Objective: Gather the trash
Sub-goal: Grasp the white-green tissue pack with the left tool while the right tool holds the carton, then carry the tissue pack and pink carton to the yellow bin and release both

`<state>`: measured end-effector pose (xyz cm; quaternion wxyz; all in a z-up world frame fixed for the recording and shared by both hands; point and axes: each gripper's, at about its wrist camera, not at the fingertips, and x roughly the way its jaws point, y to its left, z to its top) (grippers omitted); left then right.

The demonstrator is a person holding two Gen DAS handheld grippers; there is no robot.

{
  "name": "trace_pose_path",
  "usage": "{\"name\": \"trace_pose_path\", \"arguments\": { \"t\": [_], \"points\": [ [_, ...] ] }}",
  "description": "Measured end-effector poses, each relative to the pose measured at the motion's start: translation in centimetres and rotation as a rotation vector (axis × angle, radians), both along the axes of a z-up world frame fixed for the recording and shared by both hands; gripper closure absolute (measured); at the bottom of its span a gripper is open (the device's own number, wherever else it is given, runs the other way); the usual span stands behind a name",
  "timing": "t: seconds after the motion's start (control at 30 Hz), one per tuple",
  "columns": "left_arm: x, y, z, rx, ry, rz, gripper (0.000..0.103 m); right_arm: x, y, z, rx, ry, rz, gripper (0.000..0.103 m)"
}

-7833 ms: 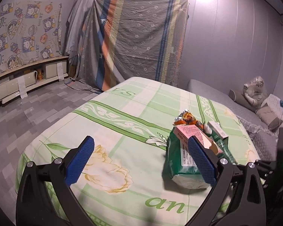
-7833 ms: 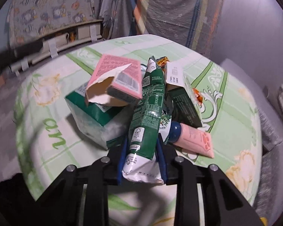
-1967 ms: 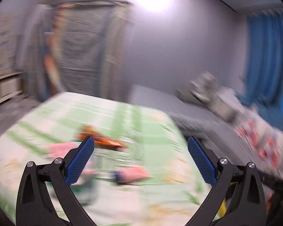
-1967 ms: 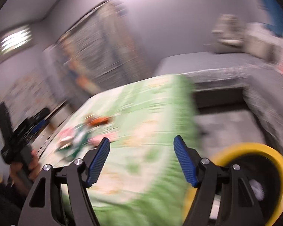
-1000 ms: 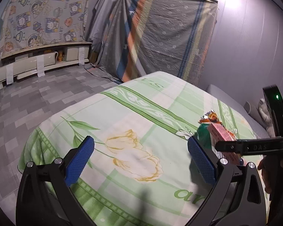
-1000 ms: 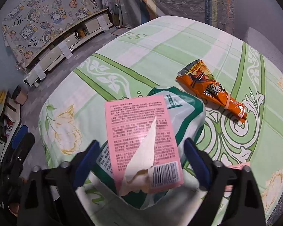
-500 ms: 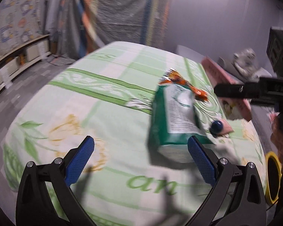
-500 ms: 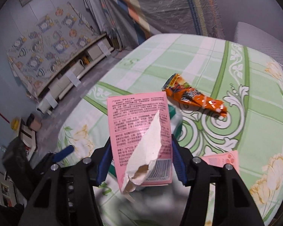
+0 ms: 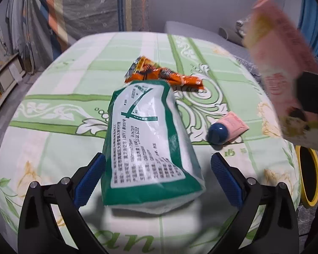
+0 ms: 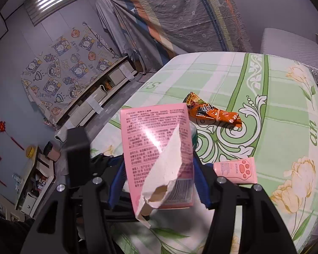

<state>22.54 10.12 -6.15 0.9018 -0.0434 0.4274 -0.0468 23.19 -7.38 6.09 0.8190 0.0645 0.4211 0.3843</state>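
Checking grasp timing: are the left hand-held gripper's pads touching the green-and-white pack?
Apart. The left wrist view shows the left hand-held gripper open astride the green-and-white pack, tablecloth visible beside both pads.

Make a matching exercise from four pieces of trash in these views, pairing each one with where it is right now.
1. pink box
2. green and white pack
3. orange wrapper
4. pink tube

a. alone on the tablecloth, blue cap toward the left camera
b. between the open left gripper's fingers
c. clamped in the right gripper, off the table
d. just behind the pack

Pairs: 1-c, 2-b, 3-d, 4-a
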Motion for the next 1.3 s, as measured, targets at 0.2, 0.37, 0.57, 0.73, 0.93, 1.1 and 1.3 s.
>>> {"name": "trace_pose_path", "arguments": {
  "t": [0.2,0.37,0.57,0.73,0.93,1.1,1.3],
  "points": [
    [2.4,1.6,-2.5,-0.025,0.097,0.047,0.007,0.1,-0.1,-0.3,0.010,0.002,-0.001,0.048],
    [3.5,1.2,-3.2,-0.028,0.116,0.049,0.007,-0.1,0.1,-0.5,0.009,0.009,0.006,0.048],
    [3.5,1.0,-3.2,-0.030,0.103,0.066,0.032,-0.5,0.0,-0.2,0.015,0.003,-0.001,0.048],
    [2.4,2.2,-2.0,-0.098,0.086,0.099,0.055,-1.3,-1.0,0.3,0.023,-0.014,-0.012,0.048],
    [-1.2,2.4,2.3,-0.086,-0.058,0.122,0.059,-2.6,-2.5,1.1,0.041,-0.032,-0.029,0.048],
    [-5.4,1.4,6.7,-0.051,-0.222,0.129,0.059,-4.1,-5.0,1.9,0.085,-0.048,-0.063,0.048],
    [-8.2,-0.9,9.9,-0.034,-0.332,0.081,0.059,-5.8,-9.2,2.5,0.124,-0.065,-0.150,0.048]
  ]
}}
